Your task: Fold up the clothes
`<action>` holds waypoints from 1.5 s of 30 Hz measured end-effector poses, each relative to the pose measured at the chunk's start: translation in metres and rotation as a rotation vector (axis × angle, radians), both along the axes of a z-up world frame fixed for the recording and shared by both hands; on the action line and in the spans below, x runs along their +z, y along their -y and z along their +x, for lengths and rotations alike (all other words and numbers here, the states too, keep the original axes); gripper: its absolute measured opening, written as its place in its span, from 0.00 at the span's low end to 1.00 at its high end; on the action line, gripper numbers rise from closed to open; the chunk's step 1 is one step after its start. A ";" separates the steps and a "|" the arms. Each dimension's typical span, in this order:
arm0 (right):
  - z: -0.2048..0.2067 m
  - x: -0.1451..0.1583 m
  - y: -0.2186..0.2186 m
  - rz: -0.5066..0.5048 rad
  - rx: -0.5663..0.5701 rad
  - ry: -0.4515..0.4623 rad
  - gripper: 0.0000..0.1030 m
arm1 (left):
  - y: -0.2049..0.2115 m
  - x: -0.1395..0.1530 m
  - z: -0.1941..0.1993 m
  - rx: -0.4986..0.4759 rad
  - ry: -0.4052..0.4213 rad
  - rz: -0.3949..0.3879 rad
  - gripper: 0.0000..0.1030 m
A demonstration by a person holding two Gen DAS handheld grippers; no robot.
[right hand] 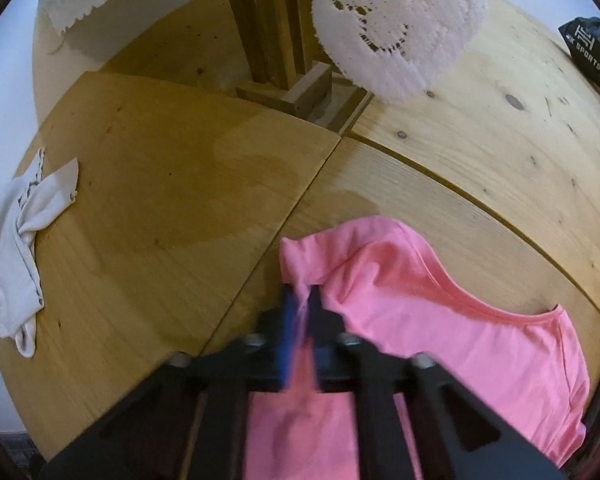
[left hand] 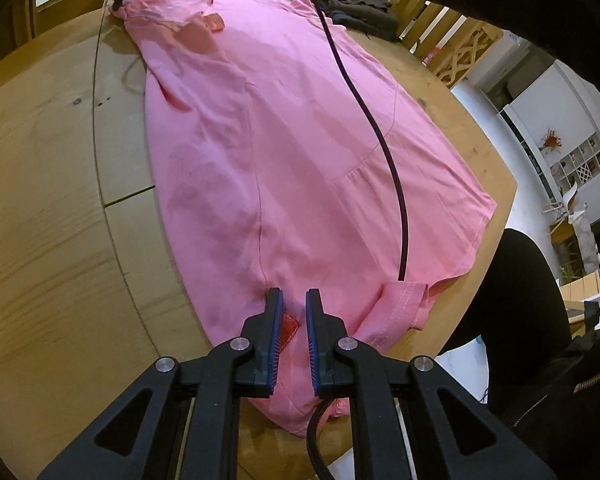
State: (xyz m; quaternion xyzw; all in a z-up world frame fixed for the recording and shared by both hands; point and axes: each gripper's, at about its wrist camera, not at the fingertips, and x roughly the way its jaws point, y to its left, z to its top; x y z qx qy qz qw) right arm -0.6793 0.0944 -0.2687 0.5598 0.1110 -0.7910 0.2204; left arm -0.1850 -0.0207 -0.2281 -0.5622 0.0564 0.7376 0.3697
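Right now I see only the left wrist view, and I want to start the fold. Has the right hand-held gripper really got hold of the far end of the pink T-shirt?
Observer: Yes. In the right wrist view, the right hand-held gripper is shut on a pinch of the pink T-shirt, with fabric bunched up between its fingers.
Operator: Is there anything on the table past that end that I cannot see?
Observer: A crumpled white garment lies on the wooden table, off to that gripper's left and apart from the shirt.
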 end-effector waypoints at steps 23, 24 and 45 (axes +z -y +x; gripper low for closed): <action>0.101 0.018 -0.102 -0.161 -0.251 0.053 0.25 | 0.013 -0.001 0.014 0.110 0.023 0.022 0.10; 0.109 0.014 -0.106 -0.165 -0.254 0.072 0.29 | 0.015 -0.001 0.014 0.121 0.028 0.018 0.10; 0.167 -0.027 -0.116 -0.276 -0.180 0.231 0.28 | 0.004 0.017 -0.089 0.153 -0.119 -0.013 0.32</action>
